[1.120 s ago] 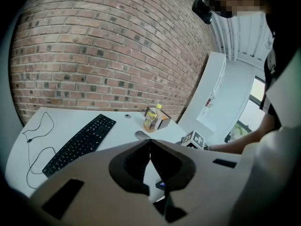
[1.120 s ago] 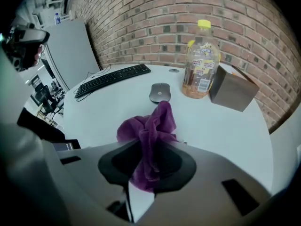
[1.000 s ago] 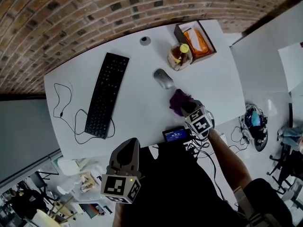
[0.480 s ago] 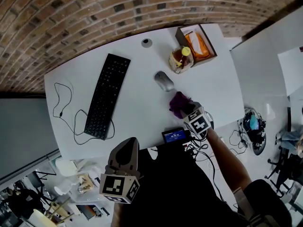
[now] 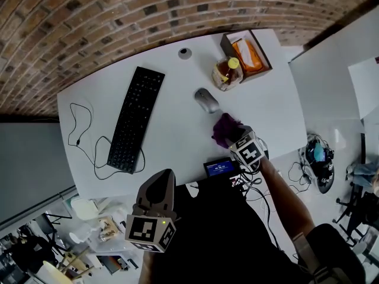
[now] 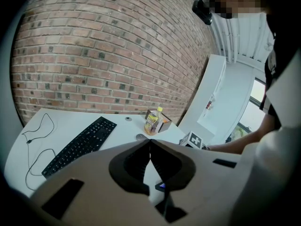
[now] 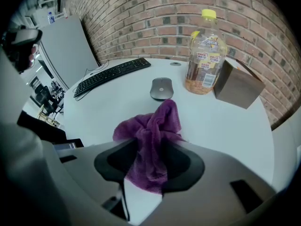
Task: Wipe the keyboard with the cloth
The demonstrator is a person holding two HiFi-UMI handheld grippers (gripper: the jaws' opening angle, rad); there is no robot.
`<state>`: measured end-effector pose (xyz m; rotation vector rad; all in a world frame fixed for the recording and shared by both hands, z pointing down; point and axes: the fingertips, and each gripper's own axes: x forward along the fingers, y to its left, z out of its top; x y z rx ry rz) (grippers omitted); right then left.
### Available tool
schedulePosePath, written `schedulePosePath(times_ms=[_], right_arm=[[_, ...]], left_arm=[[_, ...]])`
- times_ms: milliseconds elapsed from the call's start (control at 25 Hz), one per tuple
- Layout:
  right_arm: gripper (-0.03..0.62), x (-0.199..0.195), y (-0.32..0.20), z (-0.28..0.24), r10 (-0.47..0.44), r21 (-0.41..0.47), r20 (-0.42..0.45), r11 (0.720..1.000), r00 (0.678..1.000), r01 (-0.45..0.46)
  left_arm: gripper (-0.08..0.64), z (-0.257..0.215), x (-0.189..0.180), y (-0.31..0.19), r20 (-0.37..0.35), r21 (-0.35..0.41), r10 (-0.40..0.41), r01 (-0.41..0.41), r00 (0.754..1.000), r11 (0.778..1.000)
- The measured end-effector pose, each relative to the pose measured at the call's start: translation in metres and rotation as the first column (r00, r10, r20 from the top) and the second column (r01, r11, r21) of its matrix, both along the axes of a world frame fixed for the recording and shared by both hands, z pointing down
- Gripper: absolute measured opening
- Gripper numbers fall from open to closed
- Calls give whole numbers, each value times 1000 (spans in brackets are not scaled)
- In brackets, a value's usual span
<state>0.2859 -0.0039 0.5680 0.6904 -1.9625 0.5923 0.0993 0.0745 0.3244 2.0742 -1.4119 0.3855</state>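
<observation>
The wiping has not begun. The black keyboard (image 5: 133, 120) lies untouched toward the left edge of the tabletop (image 5: 177, 141), running from near the far edge down toward the near-left corner, with nothing resting on it. The purple cloth (image 5: 224, 126) sits bunched in a heap close to the near edge, right of the middle and well apart from the keyboard, with the grey mouse (image 5: 206, 100) just beyond it. The right gripper (image 7: 149, 147) points down over the heap; its 2 jaws have just been opening and stand spread, with a fold of cloth rising between them but not pinched. The left gripper (image 6: 150, 141) hangs off the near edge, its jaws pressed together on nothing. As I judge it, 3 steps remain: close on the cloth, carry it across to the keyboard, and wipe the keys.
</observation>
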Motion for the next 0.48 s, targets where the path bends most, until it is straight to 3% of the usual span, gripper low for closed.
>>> schedulePosePath(times_ms=[480], right_arm=[[181,3,-1,-8,-9,9,-32,1000,999,9]], left_arm=[[14,-2,-4,6,2,18,-14,14,1000,1000]])
